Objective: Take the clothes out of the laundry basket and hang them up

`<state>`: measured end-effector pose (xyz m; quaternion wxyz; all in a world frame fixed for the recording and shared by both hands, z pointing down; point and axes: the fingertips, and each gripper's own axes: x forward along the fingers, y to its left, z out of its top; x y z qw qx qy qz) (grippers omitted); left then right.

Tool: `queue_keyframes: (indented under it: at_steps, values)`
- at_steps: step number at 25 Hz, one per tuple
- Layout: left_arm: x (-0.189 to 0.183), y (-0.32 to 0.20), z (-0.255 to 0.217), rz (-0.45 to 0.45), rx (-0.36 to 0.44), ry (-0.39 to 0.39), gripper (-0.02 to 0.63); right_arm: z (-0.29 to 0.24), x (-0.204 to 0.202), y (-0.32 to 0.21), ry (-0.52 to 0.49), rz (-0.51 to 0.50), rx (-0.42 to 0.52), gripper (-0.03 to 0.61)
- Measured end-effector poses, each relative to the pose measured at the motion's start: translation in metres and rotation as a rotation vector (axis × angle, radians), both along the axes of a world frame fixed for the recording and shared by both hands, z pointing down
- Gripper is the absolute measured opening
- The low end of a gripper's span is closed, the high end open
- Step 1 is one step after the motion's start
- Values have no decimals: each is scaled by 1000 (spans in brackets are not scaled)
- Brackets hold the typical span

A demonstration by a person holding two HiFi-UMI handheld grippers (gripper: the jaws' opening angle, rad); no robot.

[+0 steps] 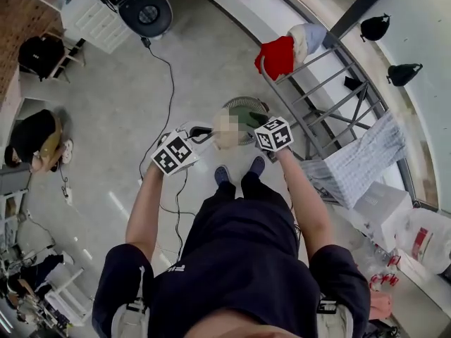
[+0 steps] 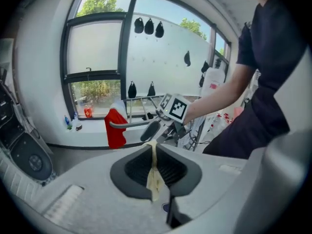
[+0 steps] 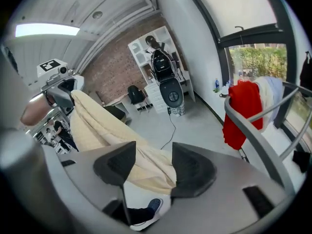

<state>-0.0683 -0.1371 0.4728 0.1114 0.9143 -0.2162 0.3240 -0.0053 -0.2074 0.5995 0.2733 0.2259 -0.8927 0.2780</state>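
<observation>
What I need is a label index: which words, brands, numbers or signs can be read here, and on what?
No text is readable anywhere.
Two marker cubes: black-and-white square patterns, no letters.
Red label on the white bag: too blurred.
White mark on the person's dark clothing: too small.

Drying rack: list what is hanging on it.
A red garment and a pale garment are draped over the far end of the drying rack. A checked cloth hangs over its near side. The bars beneath all three are covered.
</observation>
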Motion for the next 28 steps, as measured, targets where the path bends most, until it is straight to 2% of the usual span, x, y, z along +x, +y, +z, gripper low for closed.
queue_keyframes:
  at_steps: [3, 9, 14, 20, 25, 28]
  values:
    - [7, 13, -39, 149, 36, 44, 32, -20, -6, 0, -15, -100, 33, 233]
    - [6, 41, -90, 401, 65, 60, 32, -45, -17, 19, -18, -349, 94, 233]
    - [2, 54, -112, 544, 56, 71, 32, -38, -21, 46, -14, -538, 72, 234]
    - [2, 95, -121, 765, 16, 77, 32, -32, -29, 81, -27, -760, 69, 235]
    - [3, 115, -128, 870, -9, 116, 32, -19, -43, 128, -44, -982, 21, 235]
    - [0, 122, -130, 905, -26, 131, 32, -15, -59, 144, -79, -1003, 12, 241]
